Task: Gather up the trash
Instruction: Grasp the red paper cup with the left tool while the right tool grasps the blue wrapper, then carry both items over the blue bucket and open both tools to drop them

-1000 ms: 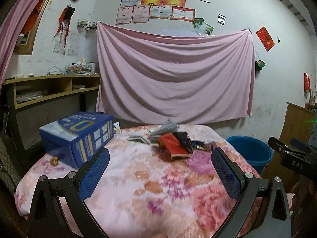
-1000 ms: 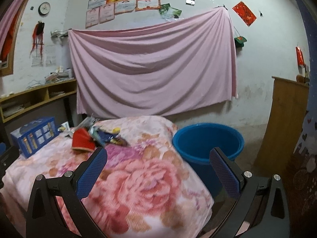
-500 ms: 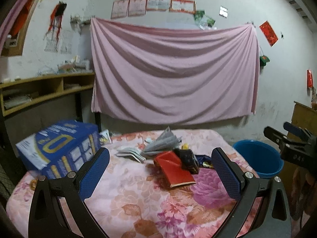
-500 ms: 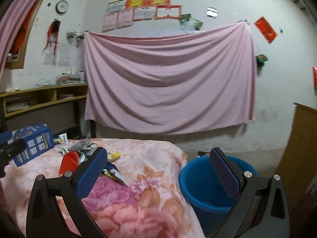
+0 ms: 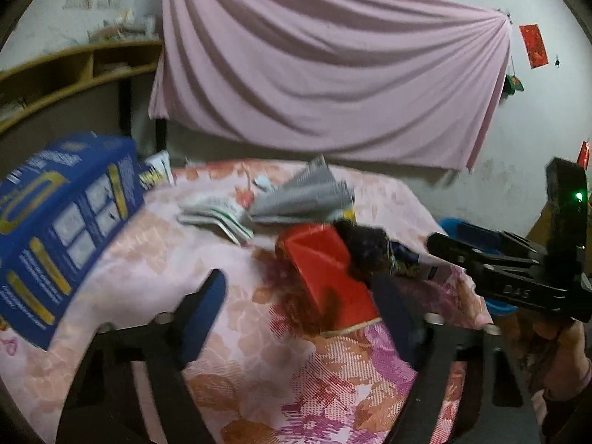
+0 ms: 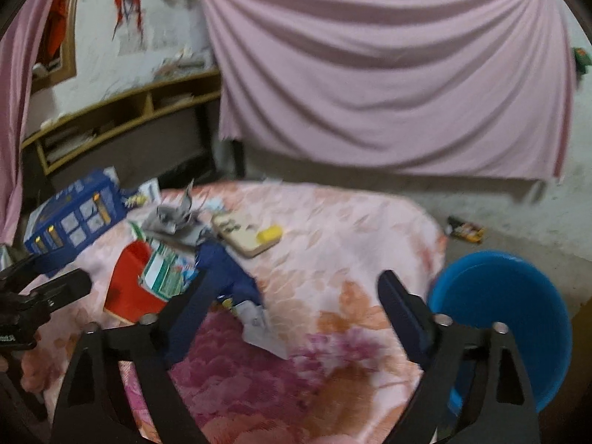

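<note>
One blue carton. One red packet. One blue bucket. One pink curtain. One grey crumpled paper. One yellow piece.

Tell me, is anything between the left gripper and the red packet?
Nothing visible. The left gripper is open above the flowered cloth, and the red packet lies just ahead between its fingers. A dark wrapper overlaps the packet's far right edge.
</note>
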